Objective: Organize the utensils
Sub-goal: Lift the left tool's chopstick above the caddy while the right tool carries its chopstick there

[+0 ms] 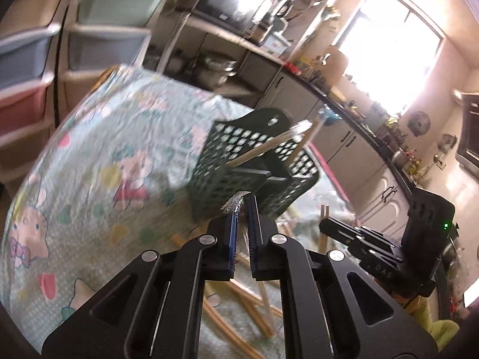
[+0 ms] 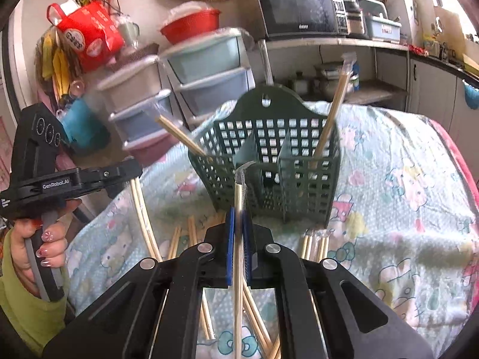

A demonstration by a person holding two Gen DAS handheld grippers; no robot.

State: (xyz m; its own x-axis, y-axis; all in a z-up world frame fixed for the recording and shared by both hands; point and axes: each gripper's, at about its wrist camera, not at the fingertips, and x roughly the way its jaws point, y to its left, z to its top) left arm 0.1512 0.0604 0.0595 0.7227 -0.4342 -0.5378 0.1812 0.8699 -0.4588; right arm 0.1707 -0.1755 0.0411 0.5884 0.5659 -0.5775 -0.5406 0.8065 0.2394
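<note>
A dark green perforated utensil basket with dividers stands on the patterned cloth; it also shows in the left wrist view. Wrapped chopsticks lean in its left compartment and right compartment. My right gripper is shut on a wrapped wooden chopstick, held just in front of the basket's middle compartments. My left gripper is shut on a chopstick whose crinkled plastic wrapper tip sticks out, close to the basket's near side. The other gripper body shows in each view.
Several loose wrapped chopsticks lie on the cloth below the grippers. The table has a cartoon-print cover. Plastic drawer units, a microwave and kitchen counters stand behind.
</note>
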